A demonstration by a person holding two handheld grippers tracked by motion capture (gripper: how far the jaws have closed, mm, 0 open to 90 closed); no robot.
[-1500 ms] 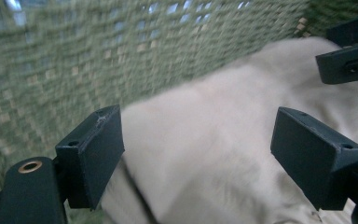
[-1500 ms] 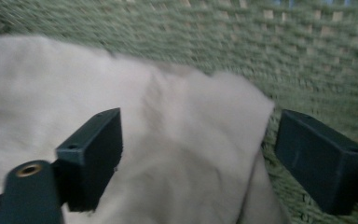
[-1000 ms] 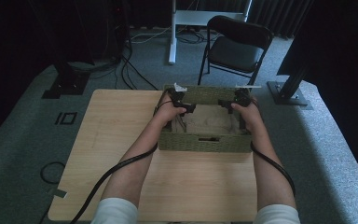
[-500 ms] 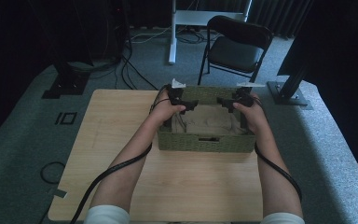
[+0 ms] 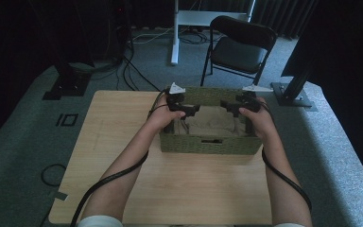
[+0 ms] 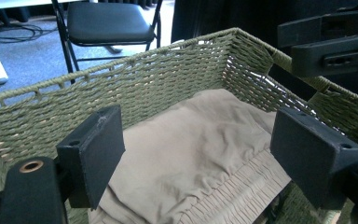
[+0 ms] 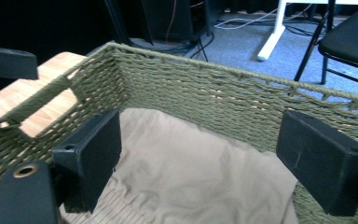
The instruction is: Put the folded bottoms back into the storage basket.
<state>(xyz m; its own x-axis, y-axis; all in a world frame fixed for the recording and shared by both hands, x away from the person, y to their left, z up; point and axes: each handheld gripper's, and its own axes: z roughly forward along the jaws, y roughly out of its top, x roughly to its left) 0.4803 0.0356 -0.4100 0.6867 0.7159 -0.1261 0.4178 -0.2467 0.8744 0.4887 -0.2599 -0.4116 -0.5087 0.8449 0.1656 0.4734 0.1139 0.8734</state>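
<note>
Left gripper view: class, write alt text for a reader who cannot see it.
Open black tongs hover over folded beige cloth lying inside a green woven basket. A black folding chair stands on grey carpet beyond the rim.

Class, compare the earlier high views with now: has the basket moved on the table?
No. The basket keeps its place at the table's far edge, below the chair.

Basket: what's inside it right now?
The green woven basket holds a folded beige garment with a gathered waistband. Whatever lies beneath the cloth is covered.
</note>
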